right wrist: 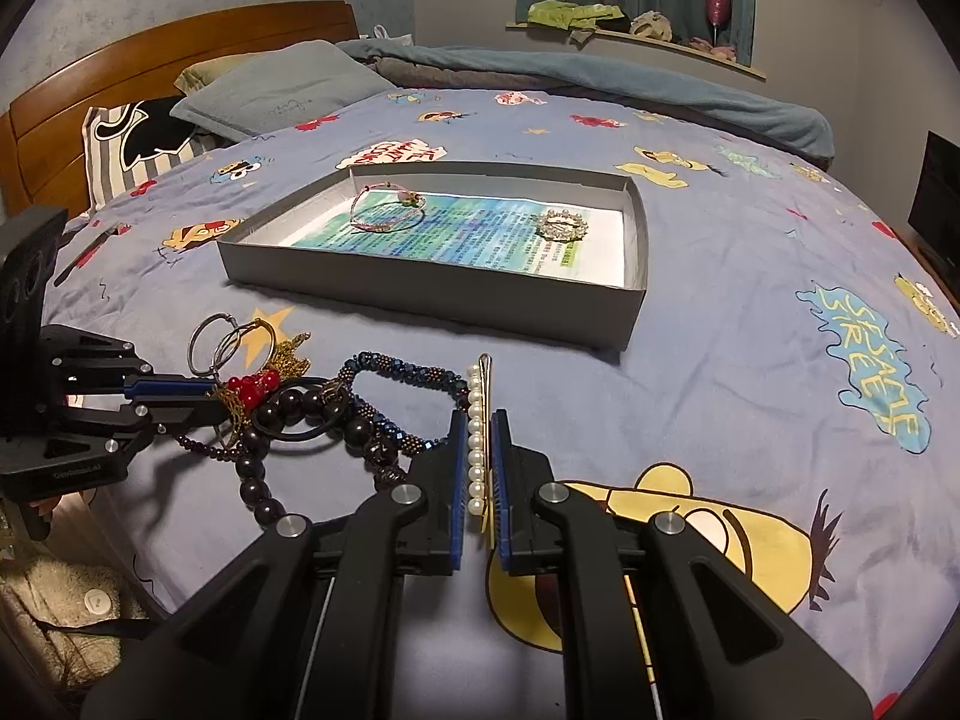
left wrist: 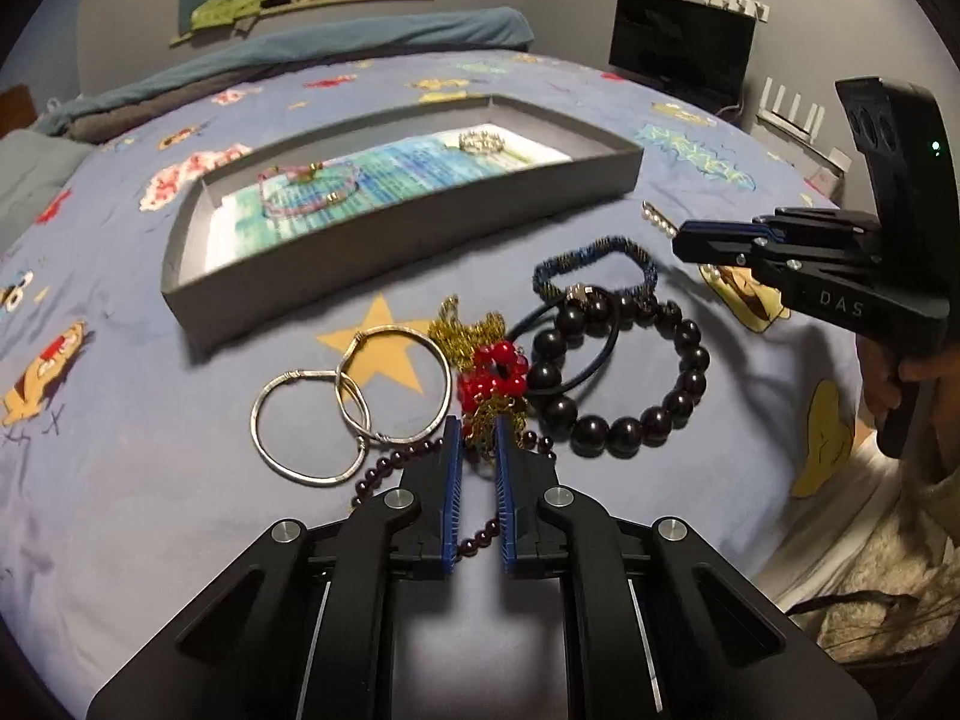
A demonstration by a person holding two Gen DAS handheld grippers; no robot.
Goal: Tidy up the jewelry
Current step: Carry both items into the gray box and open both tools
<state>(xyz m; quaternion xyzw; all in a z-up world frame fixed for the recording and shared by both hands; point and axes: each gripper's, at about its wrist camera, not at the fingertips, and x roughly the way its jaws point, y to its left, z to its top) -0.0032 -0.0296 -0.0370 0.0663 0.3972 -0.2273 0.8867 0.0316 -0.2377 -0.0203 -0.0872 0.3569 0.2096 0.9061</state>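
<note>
Clamped firmly in the right tool (right wrist: 479,417): a pearl hair clip (right wrist: 476,450), running lengthwise between the closed pads and poking out ahead of the tips. Left tool (left wrist: 478,426) nearly closed, with a gold chain (left wrist: 474,330) and its red beads (left wrist: 492,372) at the tips; impossible to tell whether pinched or merely touched. Just ahead and right of that tool, a black bead bracelet (left wrist: 690,384); ahead and left, two silver bangles (left wrist: 351,402). Farther ahead on the bed (left wrist: 180,510), a gray tray (left wrist: 408,240) holding a pink bracelet (left wrist: 306,198) and a brooch (left wrist: 480,141).
</note>
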